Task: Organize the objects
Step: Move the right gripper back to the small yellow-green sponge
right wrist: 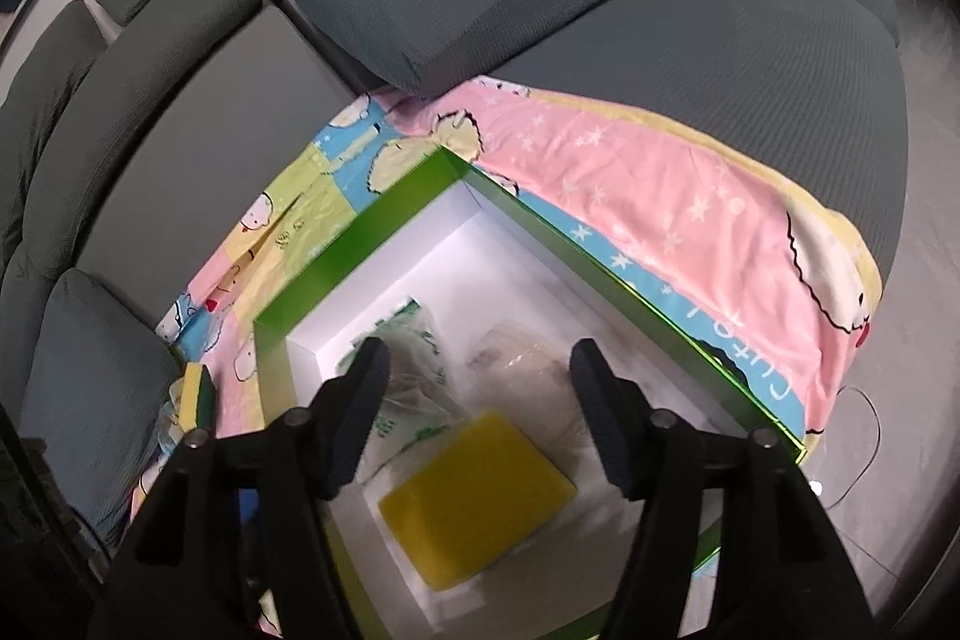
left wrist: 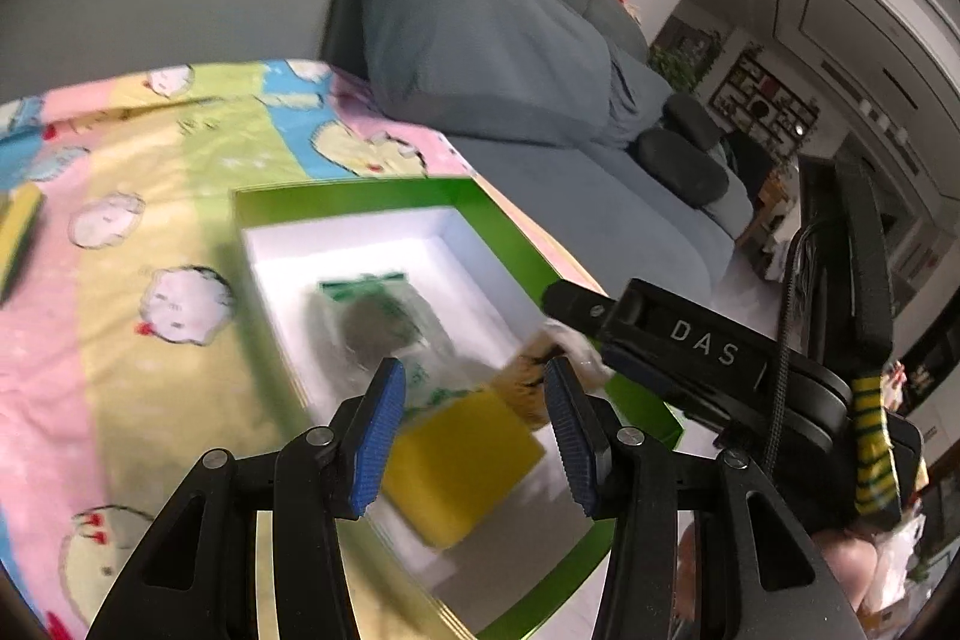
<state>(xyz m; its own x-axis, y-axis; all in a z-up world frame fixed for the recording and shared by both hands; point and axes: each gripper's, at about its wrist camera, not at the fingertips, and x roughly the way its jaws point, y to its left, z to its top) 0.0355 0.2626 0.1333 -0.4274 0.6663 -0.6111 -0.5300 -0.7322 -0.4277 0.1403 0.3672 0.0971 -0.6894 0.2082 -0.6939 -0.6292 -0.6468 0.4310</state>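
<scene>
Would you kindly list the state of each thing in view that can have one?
green box: open, no lid on it, lying on the patterned cloth.
yellow sponge: lying flat inside the box.
green-printed bag: lying inside the box.
clear bag: lying inside the box.
left gripper: jaws apart, nothing between them.
right gripper: jaws apart, holding nothing.

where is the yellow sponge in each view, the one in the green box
Left wrist: the yellow sponge lies low in the middle, between the left gripper's blue fingers, on the white floor of the box.
Right wrist: the sponge lies low in the middle, between that gripper's black fingers.
Shared landmark: the green-printed clear packet just beyond the sponge, inside the green box.
</scene>
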